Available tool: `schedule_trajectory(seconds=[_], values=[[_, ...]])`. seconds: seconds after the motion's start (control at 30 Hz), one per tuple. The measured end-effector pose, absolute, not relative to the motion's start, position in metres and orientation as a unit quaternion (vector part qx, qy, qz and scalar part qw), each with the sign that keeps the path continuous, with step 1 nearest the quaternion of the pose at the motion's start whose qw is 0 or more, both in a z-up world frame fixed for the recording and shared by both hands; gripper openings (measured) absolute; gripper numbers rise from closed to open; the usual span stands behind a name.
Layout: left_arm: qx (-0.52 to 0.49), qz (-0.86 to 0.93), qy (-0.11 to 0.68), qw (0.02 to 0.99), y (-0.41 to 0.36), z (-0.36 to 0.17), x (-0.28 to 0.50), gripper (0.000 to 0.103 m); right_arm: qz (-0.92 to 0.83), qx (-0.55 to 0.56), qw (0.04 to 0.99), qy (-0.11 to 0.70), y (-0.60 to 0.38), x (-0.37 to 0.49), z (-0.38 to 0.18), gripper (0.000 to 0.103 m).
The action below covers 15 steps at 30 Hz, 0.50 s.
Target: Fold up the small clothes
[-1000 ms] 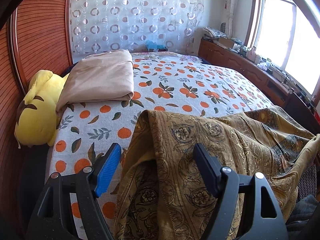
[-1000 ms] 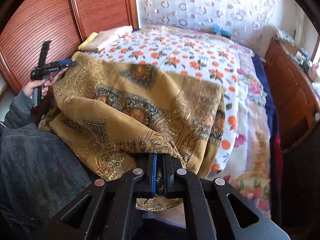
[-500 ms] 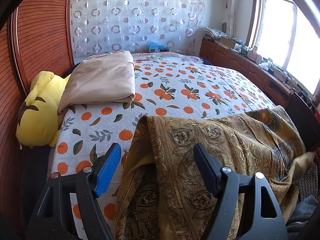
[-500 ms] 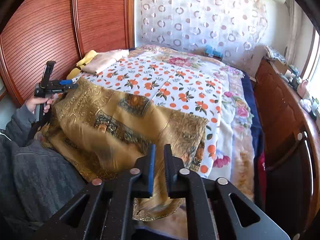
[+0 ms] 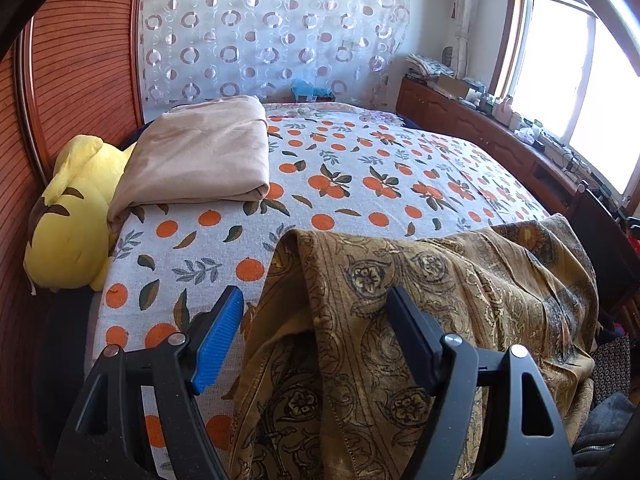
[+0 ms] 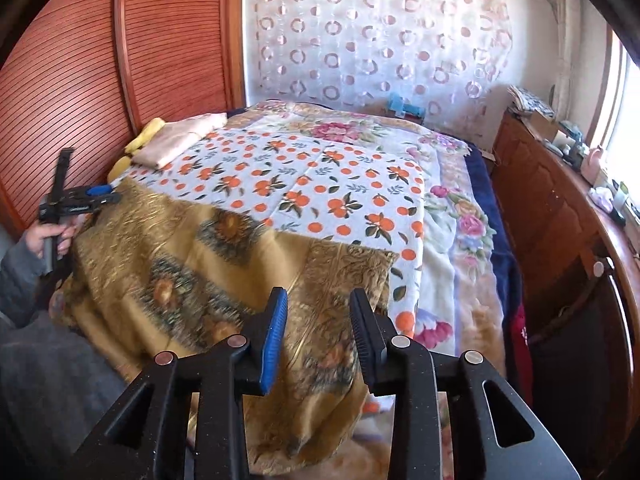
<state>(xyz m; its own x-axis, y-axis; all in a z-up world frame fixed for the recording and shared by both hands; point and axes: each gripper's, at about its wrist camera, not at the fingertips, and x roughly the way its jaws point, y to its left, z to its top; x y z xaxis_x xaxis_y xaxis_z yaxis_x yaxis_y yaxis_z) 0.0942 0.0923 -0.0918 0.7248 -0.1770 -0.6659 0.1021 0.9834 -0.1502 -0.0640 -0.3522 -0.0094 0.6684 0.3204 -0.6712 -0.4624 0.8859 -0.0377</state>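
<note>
A golden-brown patterned cloth [image 5: 440, 280] lies spread over the near edge of the bed and hangs off it [image 6: 200, 264]. My left gripper [image 5: 315, 294] stands open at the cloth's left corner. A raised fold of the cloth runs between its fingers, and the pads do not press on it. In the right wrist view a hand holds this left gripper [image 6: 76, 200] at the cloth's far left end. My right gripper [image 6: 318, 294] hovers over the cloth's right end with its jaws opening and nothing gripped between them.
The orange-print bedspread [image 5: 360, 176] covers the bed. A folded beige cloth [image 5: 200, 156] rests on a yellow plush toy [image 5: 72, 216] by the wooden headboard [image 6: 80, 80]. A wooden cabinet [image 6: 560, 220] with clutter runs along the right. A grey sleeve [image 6: 24, 280] is at the left.
The right gripper's jaws, shut on the cloth's edge before, have come apart and let it go. The cloth's right end has dropped onto the bed. The left gripper has stayed put.
</note>
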Motion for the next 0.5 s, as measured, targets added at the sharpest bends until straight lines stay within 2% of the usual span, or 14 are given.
schedule_trajectory(seconds=[0.07, 0.27, 0.43, 0.5], values=[[-0.055, -0.082, 0.366, 0.925, 0.093, -0.093, 0.098, 0.067, 0.214, -0.094, 0.907, 0.350, -0.348, -0.047, -0.021, 0.042], [-0.056, -0.090, 0.371, 0.923, 0.093, -0.090, 0.111, 0.051, 0.193, -0.074, 0.906, 0.370, -0.340, 0.003, -0.052, 0.043], [-0.061, -0.102, 0.368, 0.922, 0.092, -0.089, 0.111, 0.037, 0.188, -0.072, 0.905, 0.375, -0.333, 0.018, -0.057, 0.043], [-0.063, -0.104, 0.370, 0.921, 0.092, -0.091, 0.113, 0.036, 0.189, -0.079, 0.905, 0.372, -0.330, 0.018, -0.057, 0.043]])
